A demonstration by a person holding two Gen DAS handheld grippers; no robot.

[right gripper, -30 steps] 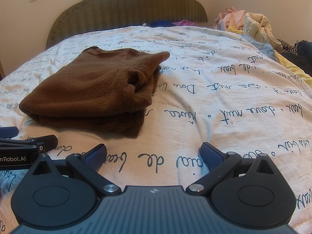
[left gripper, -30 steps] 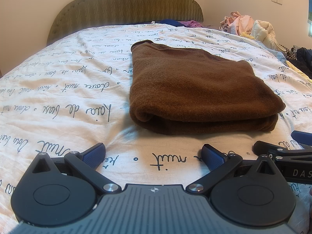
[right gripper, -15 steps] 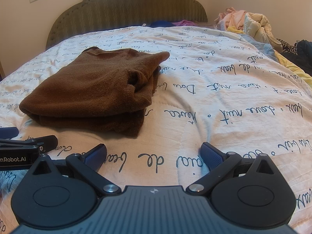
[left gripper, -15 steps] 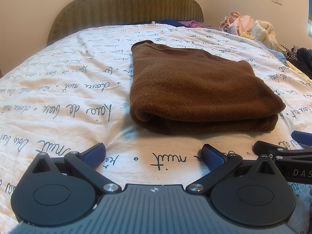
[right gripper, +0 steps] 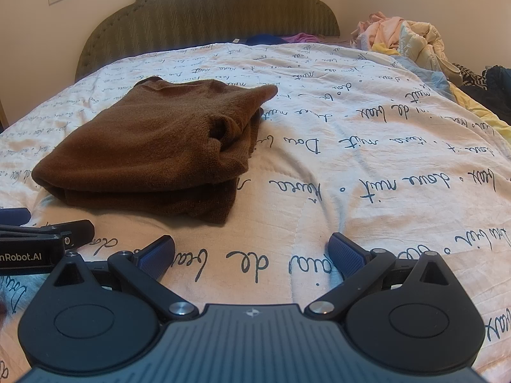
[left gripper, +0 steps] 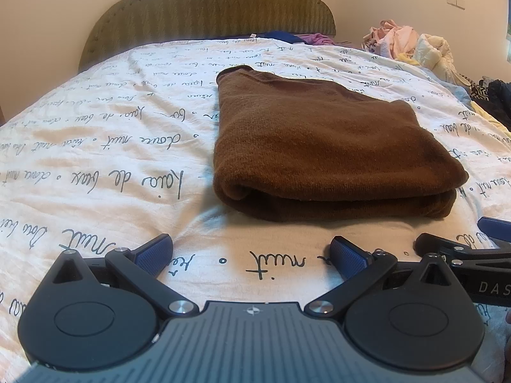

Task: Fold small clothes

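A brown knitted garment [left gripper: 322,146] lies folded in a thick rectangle on the white bedspread; in the right wrist view it [right gripper: 153,146] lies ahead to the left. My left gripper [left gripper: 250,253] is open and empty, low over the bedspread just short of the garment's near folded edge. My right gripper [right gripper: 252,252] is open and empty, to the right of the garment's near corner. Each gripper's tip shows at the edge of the other's view.
The bedspread [left gripper: 95,166] has dark handwritten script. An olive padded headboard [left gripper: 207,9] stands at the far end. A pile of loose clothes [right gripper: 405,38] lies at the far right, with dark items [right gripper: 491,92] beside it. Blue and purple cloth [right gripper: 281,37] lies by the headboard.
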